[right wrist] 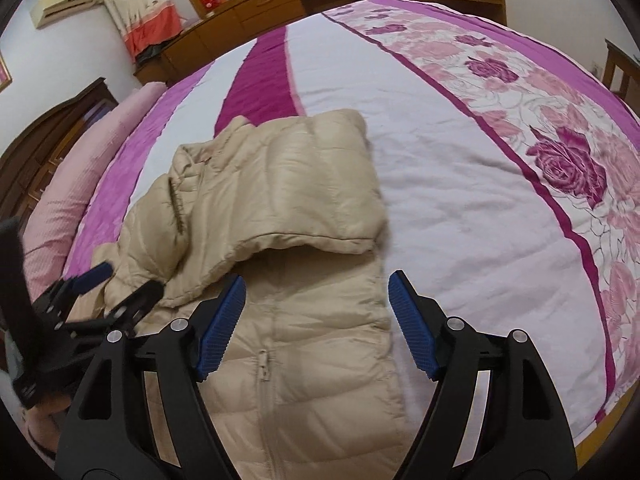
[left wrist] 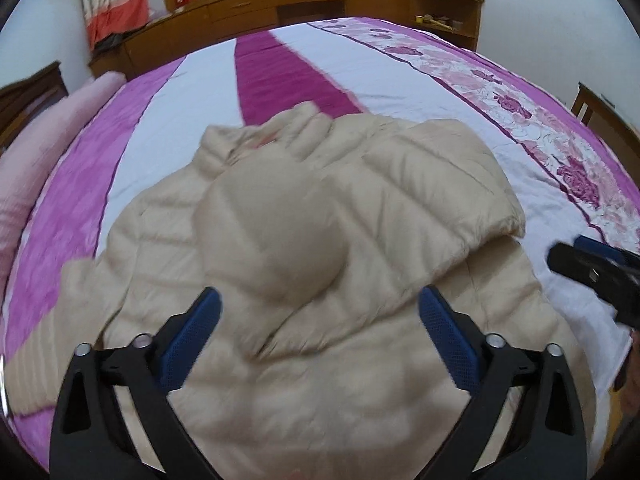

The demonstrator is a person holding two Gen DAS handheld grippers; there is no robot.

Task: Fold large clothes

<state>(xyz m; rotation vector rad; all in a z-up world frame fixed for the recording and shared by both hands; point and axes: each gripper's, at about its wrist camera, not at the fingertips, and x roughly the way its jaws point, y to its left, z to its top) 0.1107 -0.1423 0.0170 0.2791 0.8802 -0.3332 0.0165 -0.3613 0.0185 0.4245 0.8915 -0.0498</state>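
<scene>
Beige puffer jacket [left wrist: 320, 240] lies on our bed's purple-striped quilt [left wrist: 192, 92]; from the left wrist view, our left gripper [left wrist: 320, 308] hangs over it, fingers spread, grasping nothing. From the right wrist view, our right gripper [right wrist: 316, 296] hovers released above the jacket's zipper [right wrist: 264, 364], sleeve [right wrist: 280, 184] folded across.

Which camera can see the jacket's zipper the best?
The right wrist view. There the zipper runs sharp and unobstructed down the beige jacket, between the open right gripper. In the left wrist view the jacket is blurred and bunched, with no zipper visible.
</scene>
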